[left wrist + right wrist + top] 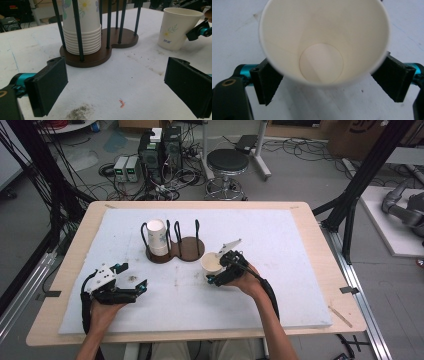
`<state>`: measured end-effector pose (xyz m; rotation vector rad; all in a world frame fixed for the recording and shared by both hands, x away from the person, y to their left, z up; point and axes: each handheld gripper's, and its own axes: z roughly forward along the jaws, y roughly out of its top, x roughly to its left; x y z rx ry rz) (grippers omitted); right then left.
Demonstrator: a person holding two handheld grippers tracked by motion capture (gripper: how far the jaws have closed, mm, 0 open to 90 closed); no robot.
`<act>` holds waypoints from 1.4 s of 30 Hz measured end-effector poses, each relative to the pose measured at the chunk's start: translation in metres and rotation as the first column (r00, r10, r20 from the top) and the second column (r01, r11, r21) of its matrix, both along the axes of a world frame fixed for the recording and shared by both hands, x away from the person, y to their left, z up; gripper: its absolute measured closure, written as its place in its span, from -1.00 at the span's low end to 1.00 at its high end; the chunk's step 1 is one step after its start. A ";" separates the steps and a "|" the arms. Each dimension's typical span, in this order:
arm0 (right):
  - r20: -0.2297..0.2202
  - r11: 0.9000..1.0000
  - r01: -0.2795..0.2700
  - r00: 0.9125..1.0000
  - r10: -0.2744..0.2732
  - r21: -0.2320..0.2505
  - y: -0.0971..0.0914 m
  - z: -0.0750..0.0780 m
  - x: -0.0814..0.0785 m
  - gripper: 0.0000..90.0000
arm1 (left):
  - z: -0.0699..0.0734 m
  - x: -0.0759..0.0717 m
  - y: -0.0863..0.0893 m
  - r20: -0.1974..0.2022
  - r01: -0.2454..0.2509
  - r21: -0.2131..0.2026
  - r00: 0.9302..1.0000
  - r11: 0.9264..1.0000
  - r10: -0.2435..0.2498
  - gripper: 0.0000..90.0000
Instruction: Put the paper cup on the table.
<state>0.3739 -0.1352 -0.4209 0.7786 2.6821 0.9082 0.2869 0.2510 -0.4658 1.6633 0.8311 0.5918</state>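
While the single white paper cup stands upright on the white foam-covered tabletop in the high view, the right tool sits around it with its jaws spread, so the cup looks set down and let go. Well to the left of that tool stands the dark brown wooden cup rack with thin black metal posts; its left bay carries a stack of flower-printed white paper cups, and its right bay is bare. My reading is that one cup has been taken from the rack and placed; whether more are to follow cannot be told. The left tool lies low, far to the left, jaws apart and holding nothing.

From the left gripper view, the left tool is wide open over bare foam, the rack straight ahead of it and the stack cut off at the top edge. Ahead and to its right stands the lone cup, with one teal-tipped jaw of the right tool beside its wall; contact is hard to judge there.

Looking down the right gripper view, the right tool straddles the cup, whose wide rim hides where the pads meet the wall, though both jaws appear to stand just clear.
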 end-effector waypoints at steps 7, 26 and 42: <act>0.070 0.994 0.049 0.996 -0.056 0.103 -0.033 0.002 -0.024 -0.67 | 0.000 -0.001 -0.001 0.004 0.001 0.003 1.000 1.000 -0.001 -0.89; 0.172 0.933 0.198 0.951 -0.257 0.300 -0.124 -0.014 -0.056 -0.66 | 0.000 -0.001 -0.001 0.009 -0.007 0.006 1.000 1.000 0.007 -0.89; 0.187 0.905 0.212 0.937 -0.295 0.369 -0.135 -0.029 -0.049 -0.64 | 0.000 -0.002 -0.001 0.013 -0.013 0.000 1.000 1.000 0.013 -0.89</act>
